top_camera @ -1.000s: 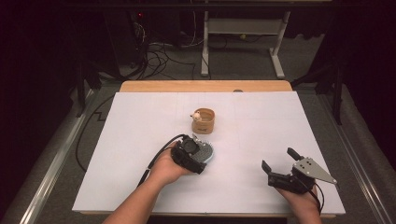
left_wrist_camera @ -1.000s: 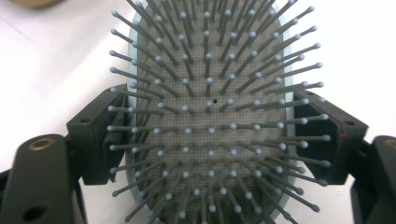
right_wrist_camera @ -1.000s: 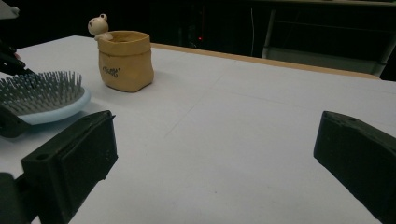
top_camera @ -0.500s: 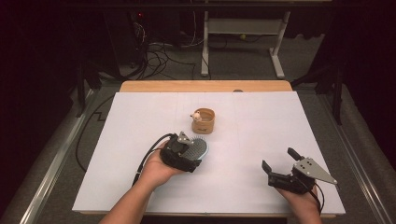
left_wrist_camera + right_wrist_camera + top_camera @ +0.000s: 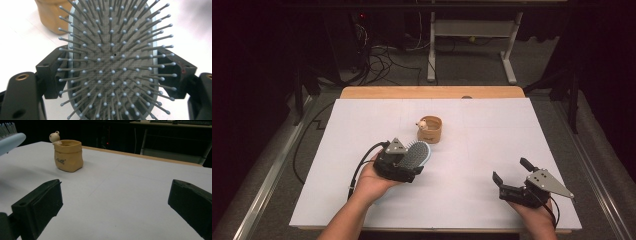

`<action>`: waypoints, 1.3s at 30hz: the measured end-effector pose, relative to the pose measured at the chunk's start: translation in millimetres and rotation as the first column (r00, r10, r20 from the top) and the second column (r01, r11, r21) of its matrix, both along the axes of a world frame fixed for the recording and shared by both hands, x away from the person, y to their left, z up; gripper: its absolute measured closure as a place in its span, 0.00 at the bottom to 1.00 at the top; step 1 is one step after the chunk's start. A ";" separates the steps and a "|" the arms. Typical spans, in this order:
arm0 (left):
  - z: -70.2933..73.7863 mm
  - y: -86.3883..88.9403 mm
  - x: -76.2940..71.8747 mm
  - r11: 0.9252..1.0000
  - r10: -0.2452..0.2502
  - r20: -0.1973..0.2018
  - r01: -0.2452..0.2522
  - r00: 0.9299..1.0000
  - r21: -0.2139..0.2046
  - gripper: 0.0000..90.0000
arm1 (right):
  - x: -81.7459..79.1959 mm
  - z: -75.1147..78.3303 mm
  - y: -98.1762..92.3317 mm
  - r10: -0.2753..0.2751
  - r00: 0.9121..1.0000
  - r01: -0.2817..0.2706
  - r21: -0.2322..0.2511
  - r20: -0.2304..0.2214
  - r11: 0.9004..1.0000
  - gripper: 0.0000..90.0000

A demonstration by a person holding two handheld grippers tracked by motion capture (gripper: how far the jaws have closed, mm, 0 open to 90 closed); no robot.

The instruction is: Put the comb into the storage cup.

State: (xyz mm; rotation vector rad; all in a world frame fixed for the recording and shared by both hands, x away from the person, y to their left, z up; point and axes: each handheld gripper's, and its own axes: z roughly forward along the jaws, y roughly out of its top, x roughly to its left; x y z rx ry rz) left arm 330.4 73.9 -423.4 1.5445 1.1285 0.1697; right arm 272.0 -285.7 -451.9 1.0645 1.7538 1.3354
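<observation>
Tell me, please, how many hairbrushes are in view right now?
1. The blue hairbrush is held in the left tongs, raised over the white table, just in front of the tan pot.

Light from above brightens the white table (image 5: pixel 472 150); the far room lies dark. The brush (image 5: pixel 112 62) looks sharp up close, its top edge perhaps slightly blurred.

White-topped table (image 5: pixel 492 150) with wooden far edge, grey carpet floor (image 5: pixel 472 65), tangled cables (image 5: pixel 379 55), white desk frame (image 5: pixel 472 30), dark room
</observation>
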 end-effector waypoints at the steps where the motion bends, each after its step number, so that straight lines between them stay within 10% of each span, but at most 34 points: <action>1: 1.2 1.1 -0.3 1.000 0.003 0.004 -0.003 1.000 -0.012 0.23 | -0.2 0.6 1.1 0.003 1.000 -0.003 0.001 0.004 1.000 0.00; 22: 10.3 20.8 1.6 0.984 0.072 0.139 -0.048 0.988 -0.171 0.23 | -0.7 0.0 5.2 0.009 1.000 -0.009 -0.005 0.007 1.000 0.00; 39: 4.2 18.1 -7.1 0.976 0.076 0.195 -0.033 0.978 -0.214 0.23 | -0.1 -0.9 8.7 0.021 1.000 -0.021 0.004 -0.005 1.000 0.00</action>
